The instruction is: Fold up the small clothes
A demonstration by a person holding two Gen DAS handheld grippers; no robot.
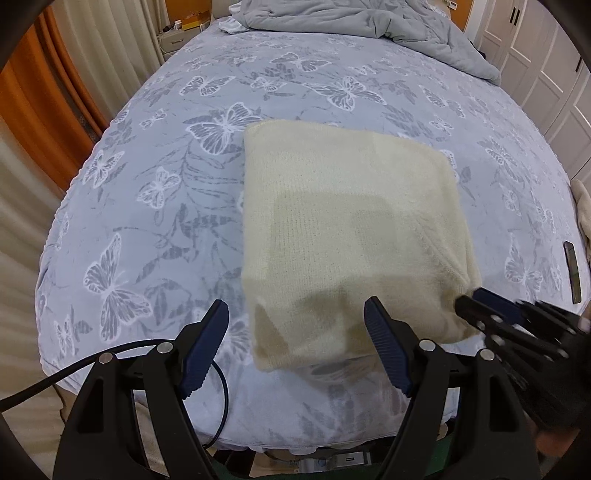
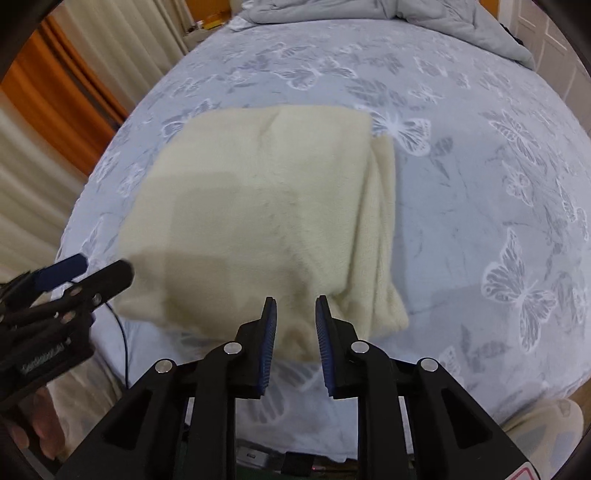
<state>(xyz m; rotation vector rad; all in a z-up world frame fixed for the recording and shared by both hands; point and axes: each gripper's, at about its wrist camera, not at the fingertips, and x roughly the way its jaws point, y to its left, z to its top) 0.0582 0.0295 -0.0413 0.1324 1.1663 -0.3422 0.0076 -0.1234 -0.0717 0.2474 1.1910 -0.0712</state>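
Garment (image 1: 354,236), cream and folded on the bed (image 1: 166,192), runs lengthwise toward 12 o'clock, its near edge at the tips of the narrowly parted right hand-held gripper (image 2: 295,332), seemingly nearer than the wide-spread left hand-held gripper (image 1: 295,332).

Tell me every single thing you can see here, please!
Folded cream knitted garment: one, cream, on the bed's near part.
Butterfly-print bedsheet: one, grey-blue and white, covering the bed.
Crumpled grey quilt: one, grey, bed's far end.
Pleated curtains: beige and orange, left of the bed.
White panelled wardrobe doors: right of the bed.
Black cable: one, near bed edge.
Left gripper: one, black with blue pads, open.
Right gripper: one, black with blue pads, open.
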